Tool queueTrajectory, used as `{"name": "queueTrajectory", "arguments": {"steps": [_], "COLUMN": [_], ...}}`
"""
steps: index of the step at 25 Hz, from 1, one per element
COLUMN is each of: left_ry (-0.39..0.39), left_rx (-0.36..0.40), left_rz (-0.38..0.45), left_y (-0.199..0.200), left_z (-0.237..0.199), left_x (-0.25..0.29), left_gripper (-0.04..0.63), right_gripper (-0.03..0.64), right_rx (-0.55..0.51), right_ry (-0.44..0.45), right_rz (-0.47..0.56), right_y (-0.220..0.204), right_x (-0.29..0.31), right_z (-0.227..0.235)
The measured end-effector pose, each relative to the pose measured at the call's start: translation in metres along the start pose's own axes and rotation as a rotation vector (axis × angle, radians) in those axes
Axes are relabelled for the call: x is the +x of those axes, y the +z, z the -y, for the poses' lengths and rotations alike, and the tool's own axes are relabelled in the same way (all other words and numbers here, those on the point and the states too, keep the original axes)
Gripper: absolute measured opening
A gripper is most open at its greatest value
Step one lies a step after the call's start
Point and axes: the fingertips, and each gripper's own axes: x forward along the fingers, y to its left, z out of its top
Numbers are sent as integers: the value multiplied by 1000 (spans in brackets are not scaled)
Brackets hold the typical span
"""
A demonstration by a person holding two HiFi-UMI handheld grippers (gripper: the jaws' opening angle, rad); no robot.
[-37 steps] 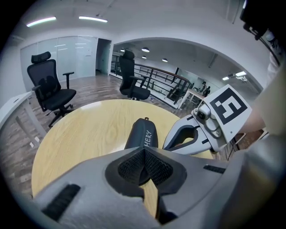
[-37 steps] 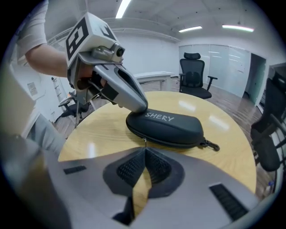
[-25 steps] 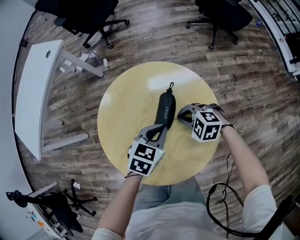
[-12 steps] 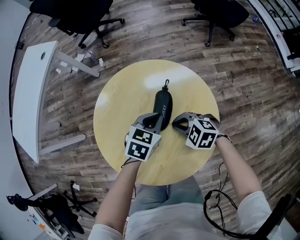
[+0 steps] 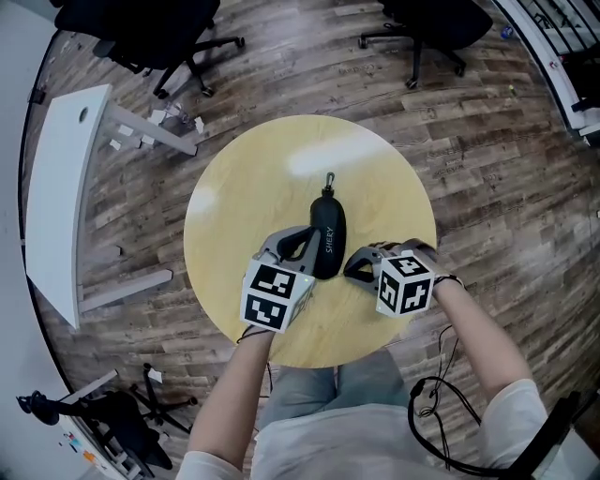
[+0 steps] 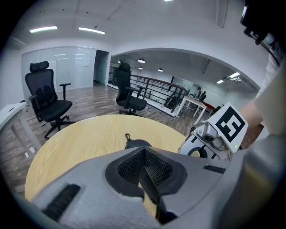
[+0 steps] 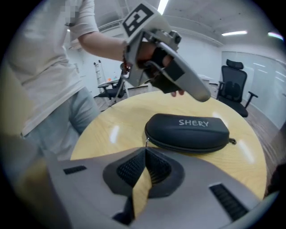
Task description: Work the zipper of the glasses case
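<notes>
A black zip-up glasses case (image 5: 328, 234) lies near the middle of the round yellow table (image 5: 244, 187), its loop end (image 5: 328, 178) pointing away from me. In the right gripper view the case (image 7: 187, 132) shows white lettering, and its zipper line looks closed. The small metal zipper pull (image 7: 146, 142) hangs at the case's near end. My left gripper (image 5: 307, 236) is shut and empty, with its tip against the case's left side. My right gripper (image 5: 350, 267) is shut too. Its tips (image 7: 145, 150) sit just short of the pull, not holding it.
Black office chairs (image 5: 150, 19) (image 5: 431, 19) stand on the wood floor beyond the table. A white desk top (image 5: 56, 187) lies tipped at the left. A black cable (image 5: 441, 394) hangs by my right arm. The table's edge is close below both grippers.
Both grippers have drawn back toward me. The left one has come off the case's near end to its left side, and the right one now sits lower, by the near end.
</notes>
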Motion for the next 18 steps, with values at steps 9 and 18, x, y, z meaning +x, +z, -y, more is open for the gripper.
{"name": "queueTrajectory", "arguments": {"steps": [9,18], "left_ry": [-252,-227], "left_rx": [156,191], "left_rz": [-127,-136], "left_y": [-7,-18], "left_z": [78,82], "left_x": [30,44], "left_gripper": [6,6], "right_gripper": [2,2], "right_rx": [-11,161], "right_ry": [-25,-206], "right_rz": [-107,-17], "right_y": [-67,-67], "right_x": [-55,-51], "right_z": [5,-1]}}
